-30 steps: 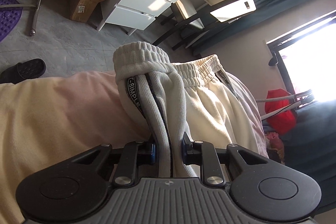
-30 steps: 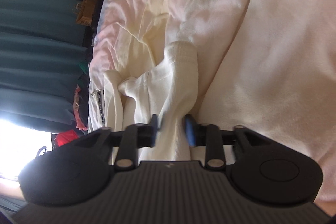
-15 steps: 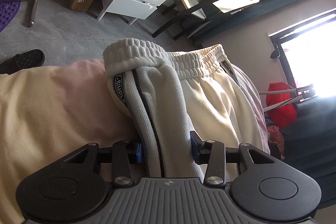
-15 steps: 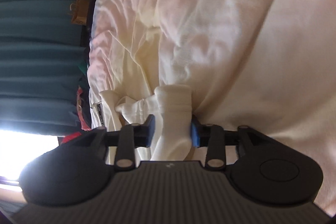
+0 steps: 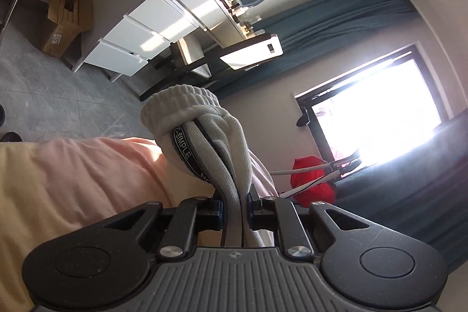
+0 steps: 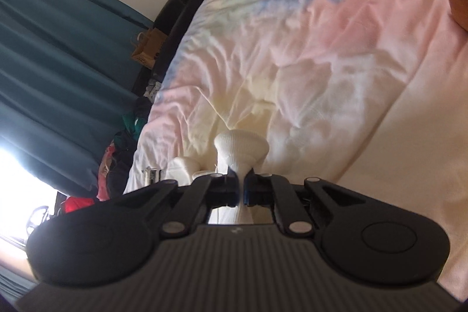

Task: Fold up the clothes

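Cream ribbed sweatpants with a black lettered side stripe are the garment in hand. In the left wrist view my left gripper (image 5: 235,208) is shut on their waistband end (image 5: 199,133), which bunches up above the fingers and is lifted off the bed. In the right wrist view my right gripper (image 6: 239,190) is shut on the ribbed leg cuff (image 6: 241,148), pinched narrow between the blue pads. More of the pants (image 6: 184,168) trails to the left below the cuff. The rest of the garment is hidden behind the grippers.
A pastel pink, yellow and blue duvet (image 6: 307,63) covers the bed (image 5: 73,180). A white drawer desk (image 5: 140,37) and a cardboard box (image 5: 64,19) stand on the grey floor. Teal curtains (image 6: 58,63), a bright window (image 5: 377,101) and a red bag (image 5: 313,180) lie beyond.
Both grippers closed from a looser hold to a tight pinch on the pants. They rose, lifting waistband and cuff off the bed, and both views tilted up toward the room.
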